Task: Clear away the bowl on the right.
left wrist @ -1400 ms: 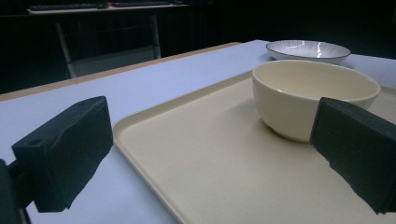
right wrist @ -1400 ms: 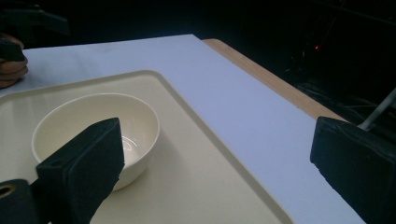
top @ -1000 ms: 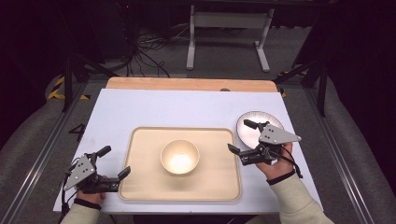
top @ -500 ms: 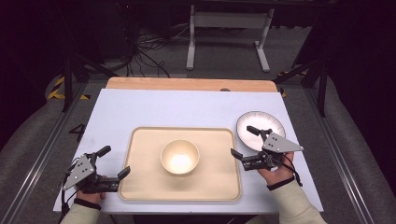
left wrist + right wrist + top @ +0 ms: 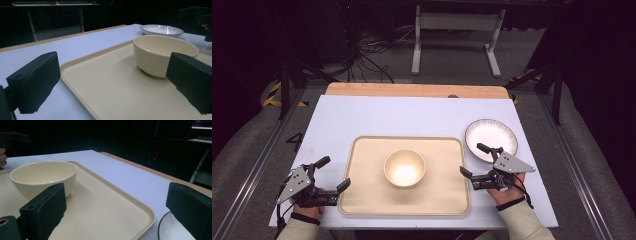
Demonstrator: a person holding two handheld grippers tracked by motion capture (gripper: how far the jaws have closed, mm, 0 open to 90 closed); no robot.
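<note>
While both hands rest low at the near edge of the table (image 5: 377, 112), the left tool (image 5: 333, 173) stands with jaws spread wide at the tray's (image 5: 362, 200) left near corner, and the right tool (image 5: 473, 160), equally agape and empty, sits at the tray's right side, one jaw reaching over the rim of the plate (image 5: 502, 132); each appears poised to flank the tray; farther in, the bowl (image 5: 404, 167) stands upright at the tray's middle, untouched.
</note>
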